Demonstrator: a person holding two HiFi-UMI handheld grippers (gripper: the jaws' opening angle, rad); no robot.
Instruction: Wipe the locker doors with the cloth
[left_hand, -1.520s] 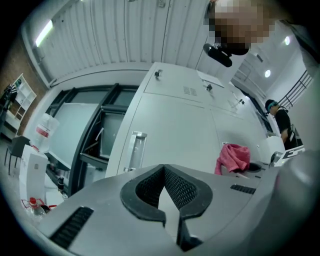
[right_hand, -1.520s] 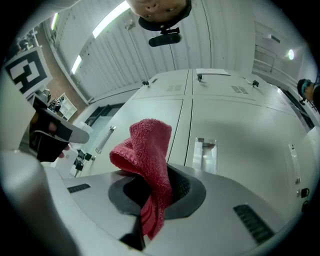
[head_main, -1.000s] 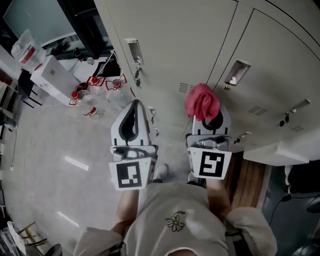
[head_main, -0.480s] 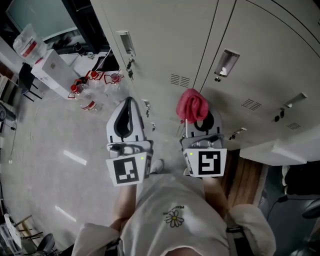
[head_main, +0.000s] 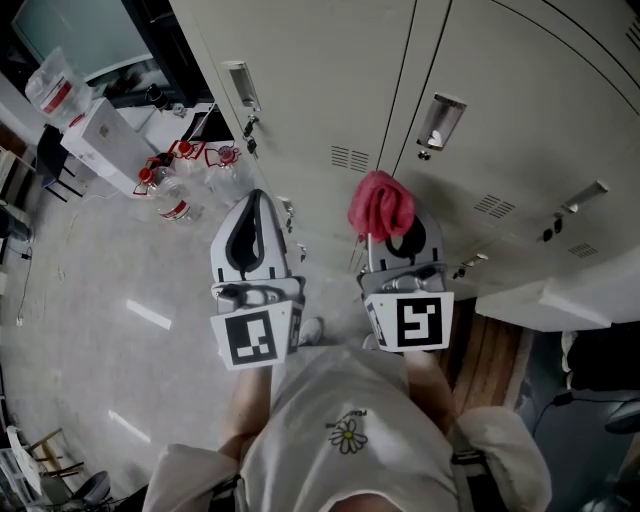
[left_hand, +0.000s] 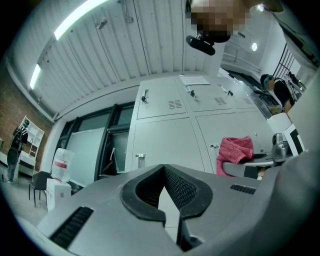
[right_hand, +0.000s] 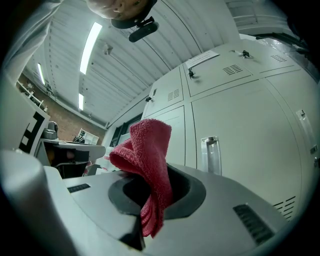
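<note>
Beige locker doors (head_main: 330, 70) fill the top of the head view, with recessed handles (head_main: 440, 120) and vent slots. My right gripper (head_main: 385, 215) is shut on a red cloth (head_main: 381, 203), which bunches up above its tips in front of the seam between two doors. In the right gripper view the cloth (right_hand: 149, 162) hangs folded out of the right gripper (right_hand: 160, 175). Whether the cloth touches a door I cannot tell. My left gripper (head_main: 256, 198) is beside it to the left, shut and holding nothing. The left gripper view shows the left gripper (left_hand: 165, 172), the lockers (left_hand: 165, 140) and the cloth (left_hand: 235, 150).
Several plastic bottles with red caps (head_main: 172, 192) and a white box (head_main: 100, 140) stand on the floor at the left. A white ledge (head_main: 560, 300) and wooden slats (head_main: 495, 360) lie at the right. The person's shoe (head_main: 320, 333) shows below the grippers.
The head view has shifted, so the locker handles sit further left and higher. Both grippers have drifted slightly left, with the cloth still pinched in the right one.
</note>
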